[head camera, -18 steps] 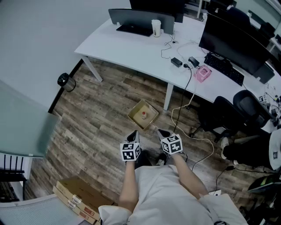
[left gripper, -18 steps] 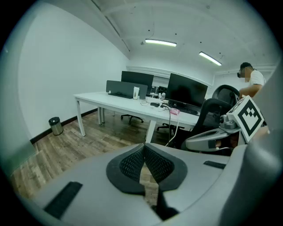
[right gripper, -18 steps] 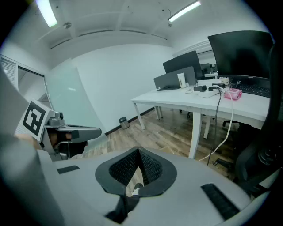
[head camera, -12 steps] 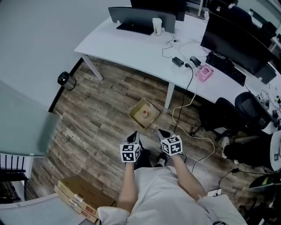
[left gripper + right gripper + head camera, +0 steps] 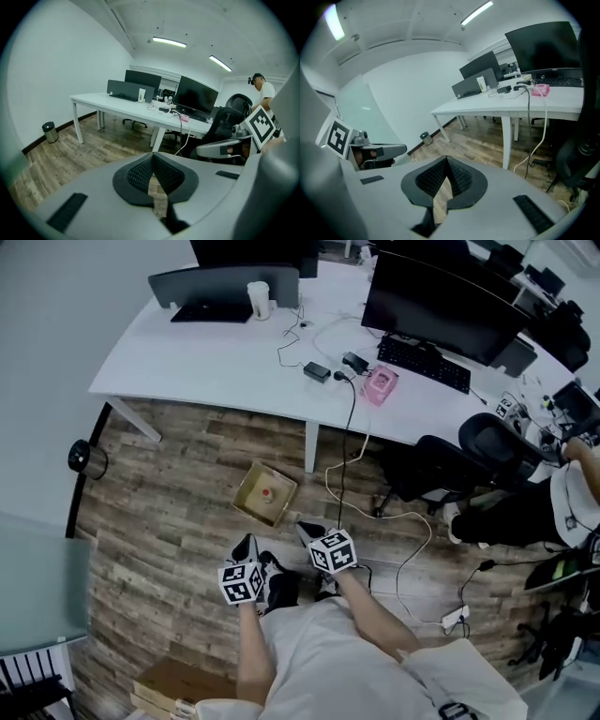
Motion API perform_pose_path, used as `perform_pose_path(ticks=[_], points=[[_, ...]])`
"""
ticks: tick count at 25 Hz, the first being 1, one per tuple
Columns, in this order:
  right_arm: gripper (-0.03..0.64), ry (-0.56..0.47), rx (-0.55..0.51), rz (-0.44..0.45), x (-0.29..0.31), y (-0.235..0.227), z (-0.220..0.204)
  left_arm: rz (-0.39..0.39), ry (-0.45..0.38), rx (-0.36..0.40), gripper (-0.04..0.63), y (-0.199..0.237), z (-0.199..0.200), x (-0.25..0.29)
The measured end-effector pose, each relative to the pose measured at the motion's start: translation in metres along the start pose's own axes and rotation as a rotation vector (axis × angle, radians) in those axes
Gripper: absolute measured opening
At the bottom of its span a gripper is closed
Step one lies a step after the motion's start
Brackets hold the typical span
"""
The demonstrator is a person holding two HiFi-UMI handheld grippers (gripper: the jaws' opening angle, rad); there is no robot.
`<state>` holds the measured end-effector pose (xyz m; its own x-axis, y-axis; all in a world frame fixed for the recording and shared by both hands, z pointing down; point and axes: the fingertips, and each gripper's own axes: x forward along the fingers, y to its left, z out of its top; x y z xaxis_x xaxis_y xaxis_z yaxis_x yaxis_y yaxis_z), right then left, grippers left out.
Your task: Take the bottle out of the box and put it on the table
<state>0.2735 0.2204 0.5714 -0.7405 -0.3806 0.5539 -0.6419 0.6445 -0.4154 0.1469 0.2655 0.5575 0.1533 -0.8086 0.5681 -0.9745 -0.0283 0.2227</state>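
An open cardboard box [image 5: 251,505] lies on the wood floor in front of the white table [image 5: 187,362]. Inside it stands a small bottle [image 5: 267,494] with a red cap. My left gripper [image 5: 247,542] and right gripper [image 5: 305,528] hover side by side short of the box, nearer to me, both pointing toward it. The jaws of each are shut with nothing between them. In the left gripper view the left gripper [image 5: 152,155] meets at its tip, and so does the right gripper [image 5: 446,160] in its own view. The box is hidden behind the jaws in both gripper views.
A table leg [image 5: 310,448] stands just beyond the box, with cables [image 5: 375,514] trailing to a power strip [image 5: 455,618]. Office chairs [image 5: 450,465] and a seated person [image 5: 577,493] are at the right. A round bin [image 5: 86,457] stands left. Flat cardboard boxes [image 5: 178,685] lie behind me.
The head view has swung, so the table and box now sit further left and lower in the picture. Both grippers stay shut, side by side, a little closer to the box.
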Motion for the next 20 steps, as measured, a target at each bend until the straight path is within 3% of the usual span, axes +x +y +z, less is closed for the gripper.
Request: perform_pose_path(ticks=[9, 13, 20], points=[[0.038, 0.010, 0.039, -0.083, 0.042, -0.001, 0.021, -0.179, 0.007, 0.030, 0.015, 0.036, 0.043, 0.045], [0.038, 0.009, 0.058, -0.110, 0.064, 0.004, 0.025, -0.229, 0.000, 0.060, 0.014, 0.062, 0.055, 0.058], [0.038, 0.013, 0.106, -0.175, 0.097, 0.016, 0.023, -0.279, 0.024, 0.049, 0.015, 0.106, 0.057, 0.069]])
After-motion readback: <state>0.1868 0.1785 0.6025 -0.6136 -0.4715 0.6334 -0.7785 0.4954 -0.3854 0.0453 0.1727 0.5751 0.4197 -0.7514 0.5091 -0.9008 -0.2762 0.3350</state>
